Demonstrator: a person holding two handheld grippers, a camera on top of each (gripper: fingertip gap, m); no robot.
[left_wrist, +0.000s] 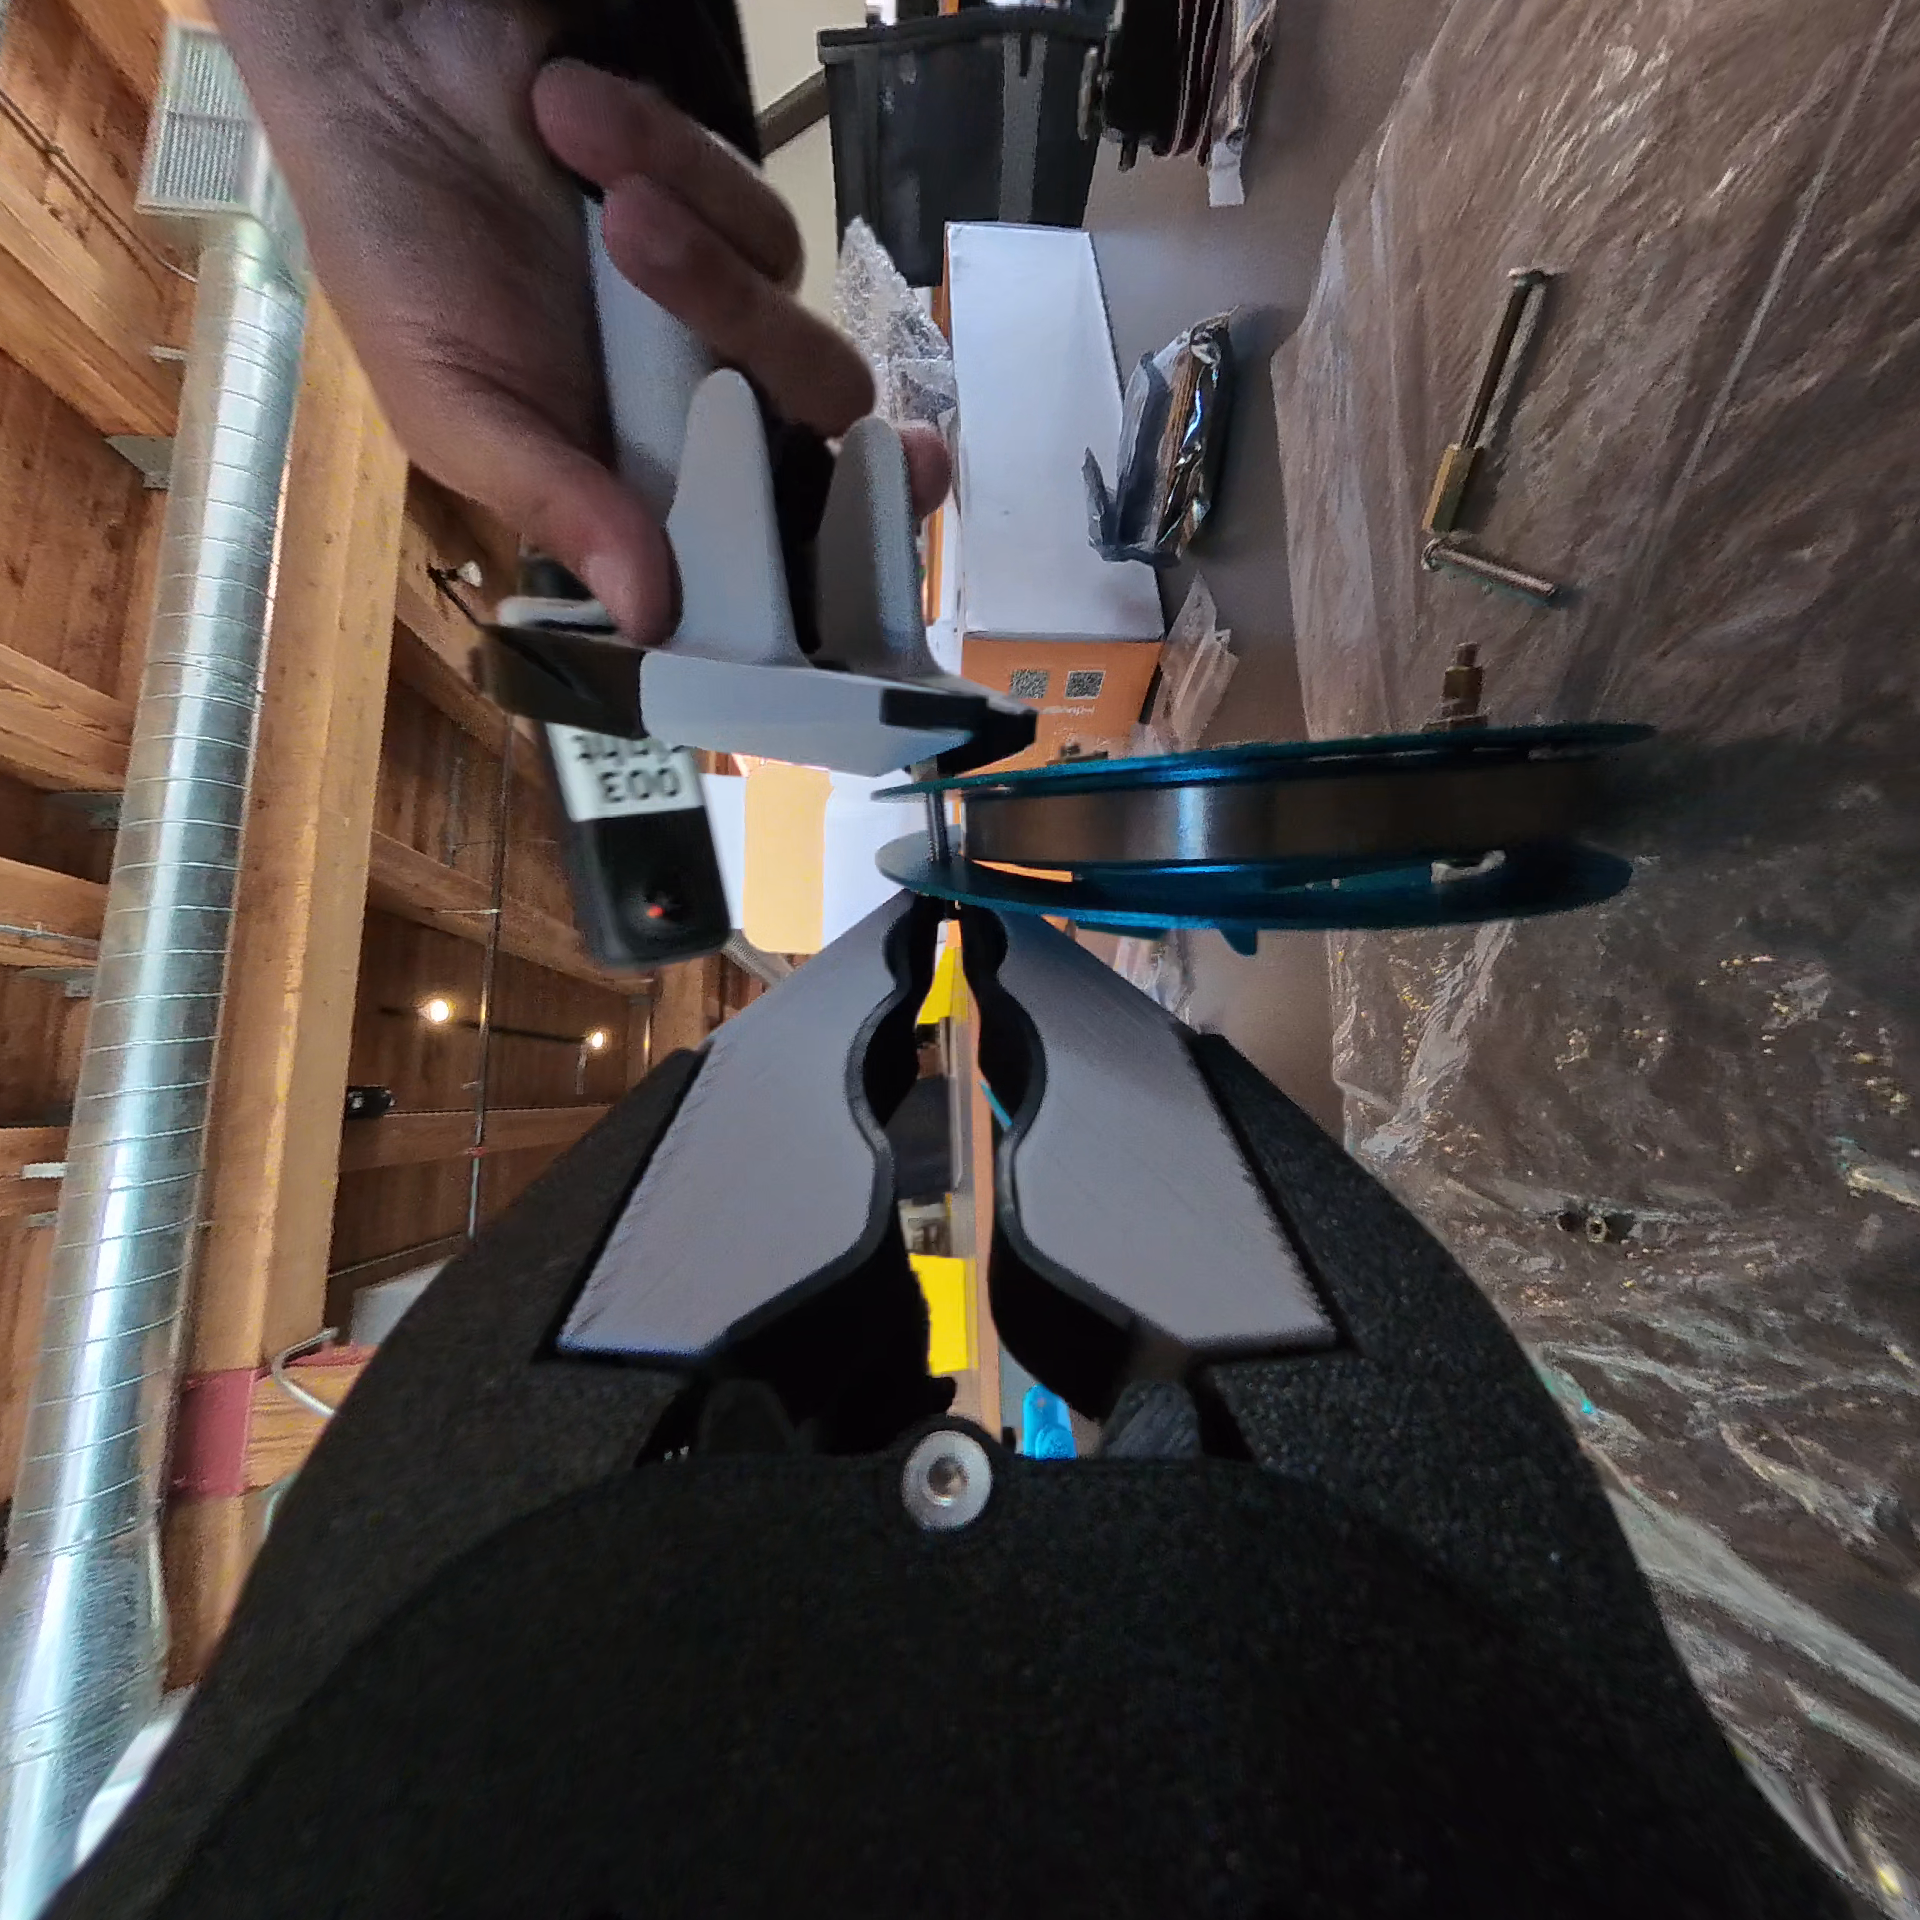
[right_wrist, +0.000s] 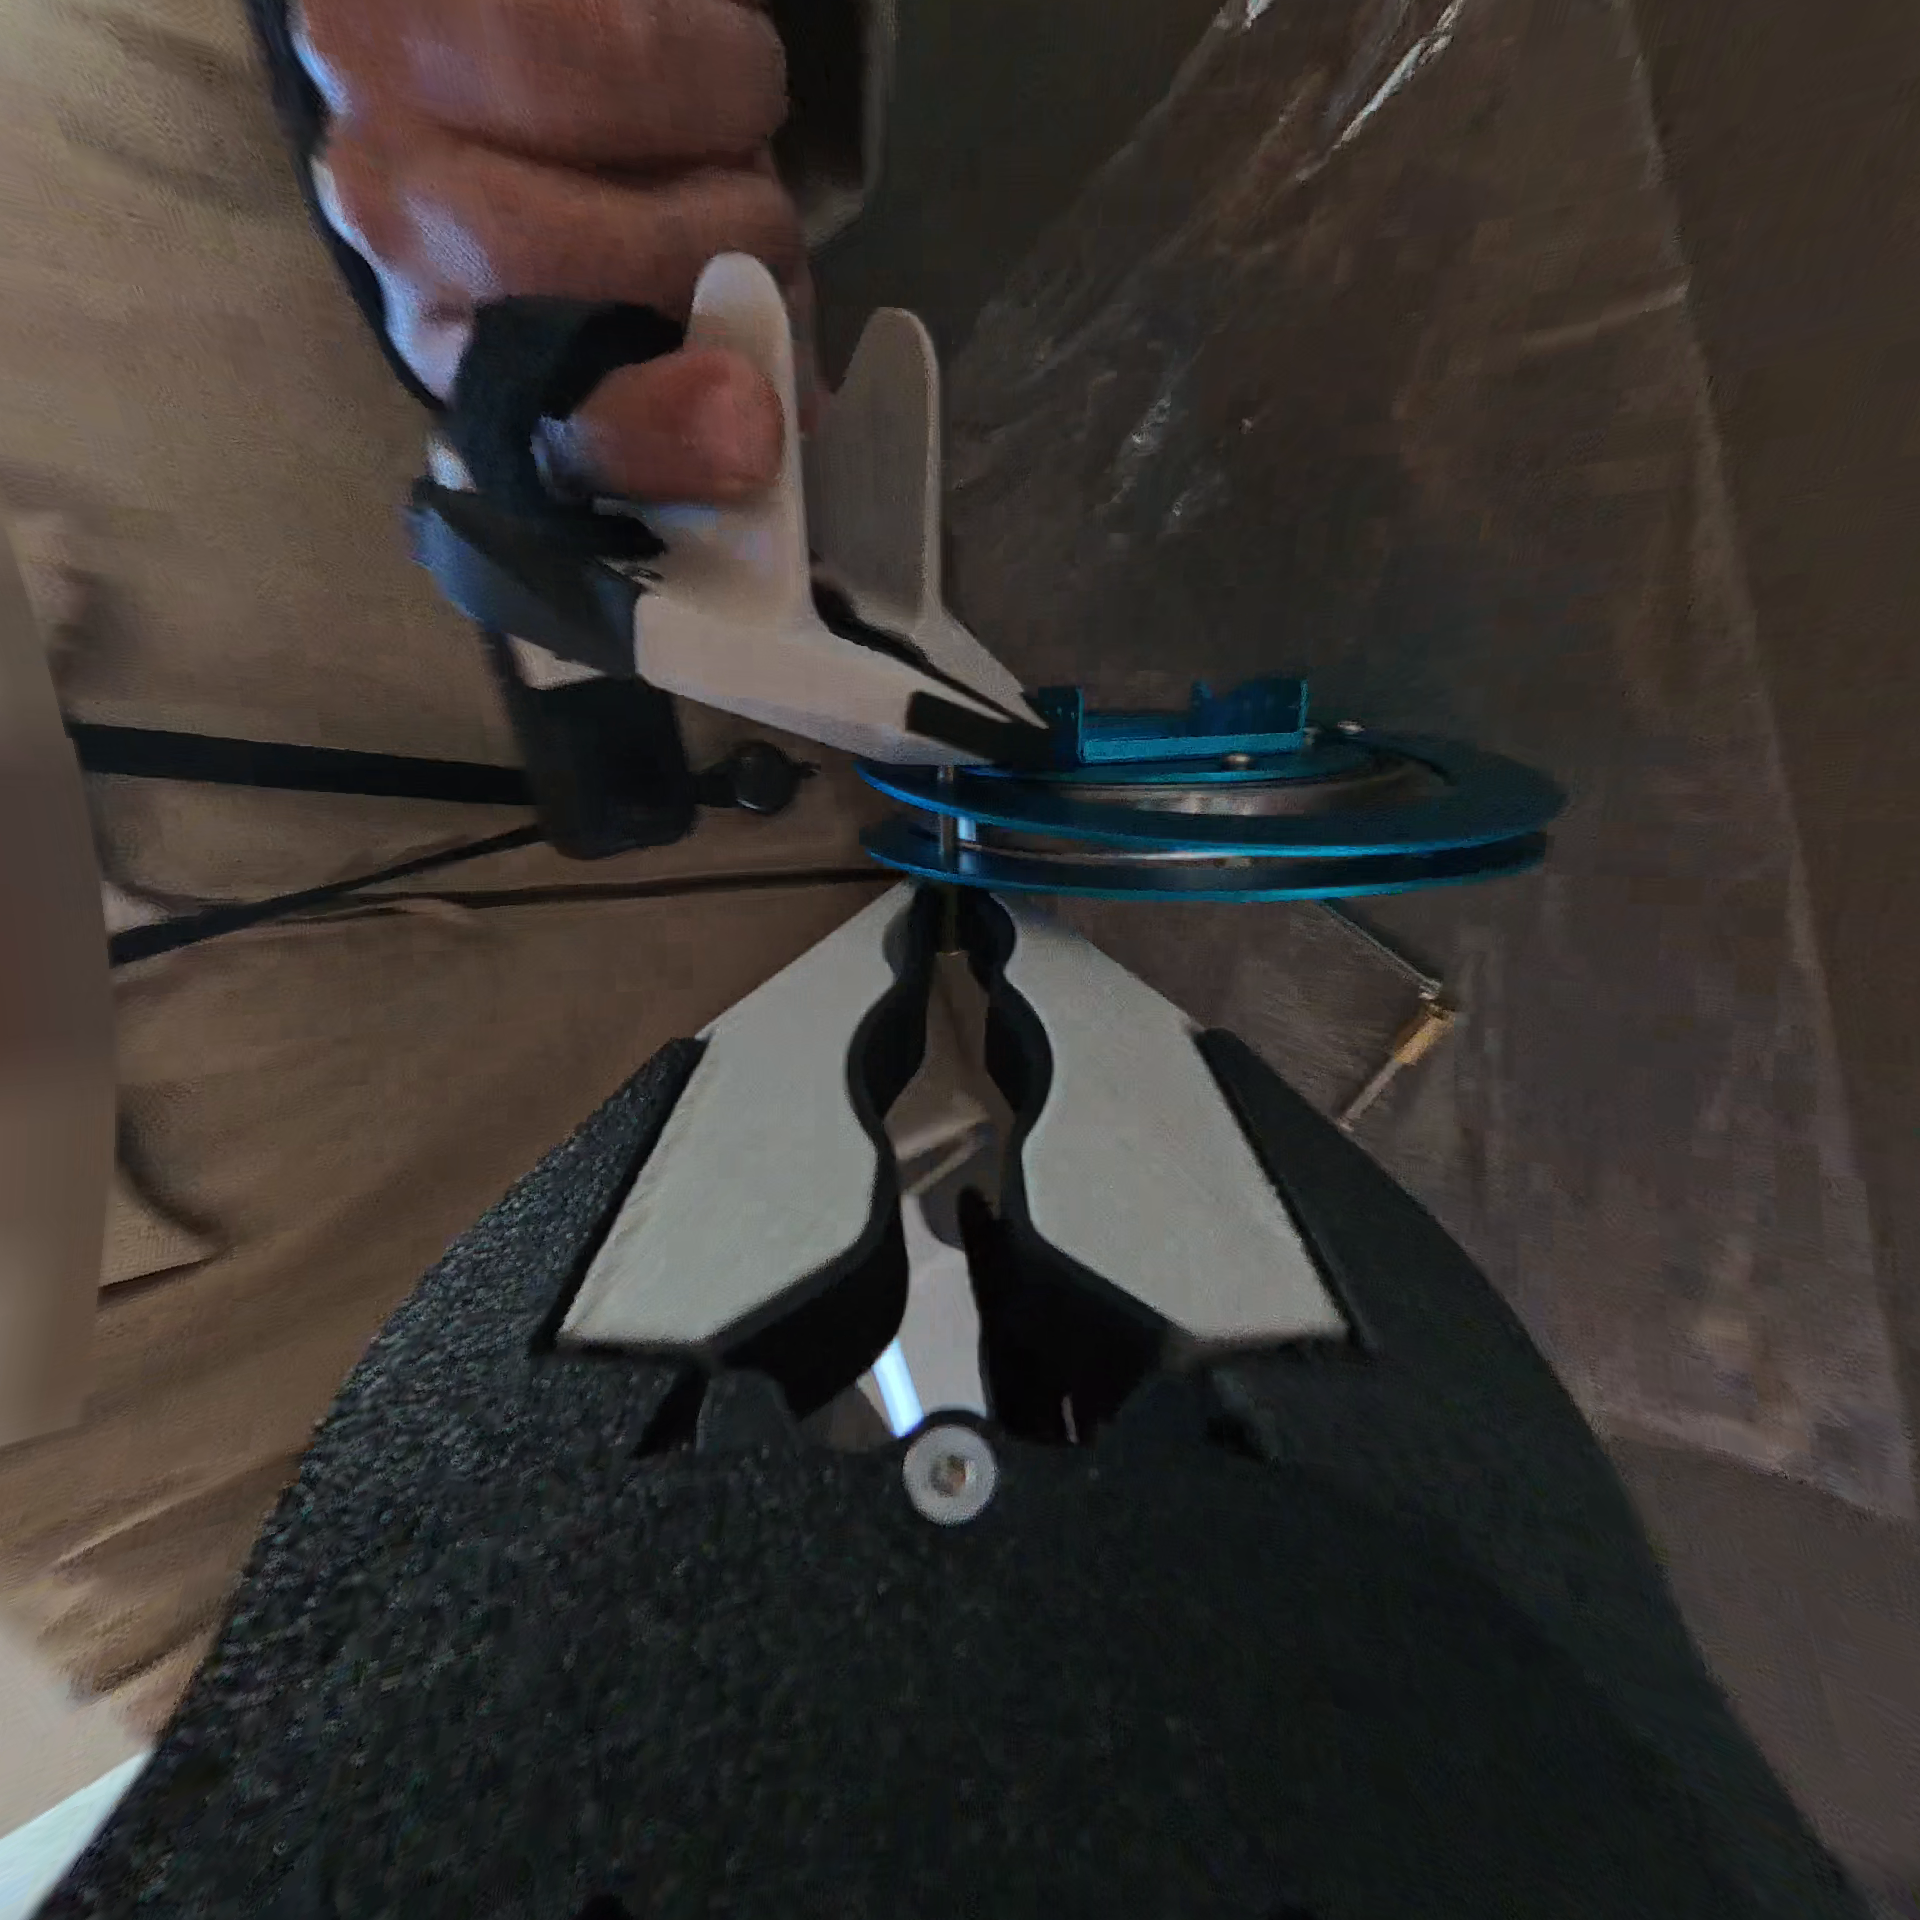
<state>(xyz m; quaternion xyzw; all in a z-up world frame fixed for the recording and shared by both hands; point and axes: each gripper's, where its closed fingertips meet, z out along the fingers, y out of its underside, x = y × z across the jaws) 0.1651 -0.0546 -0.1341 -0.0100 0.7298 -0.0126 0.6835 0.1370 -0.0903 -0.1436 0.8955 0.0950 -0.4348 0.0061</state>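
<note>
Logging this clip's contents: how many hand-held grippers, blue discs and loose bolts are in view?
Hand-held gripper: 2
Blue disc: 2
Bolt: 2
Total: 6

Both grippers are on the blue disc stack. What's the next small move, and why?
Probably a slight twist of the right gripper: it is shut on the pin under the discs, while the left gripper pinches the bracket, steadying them.
</note>
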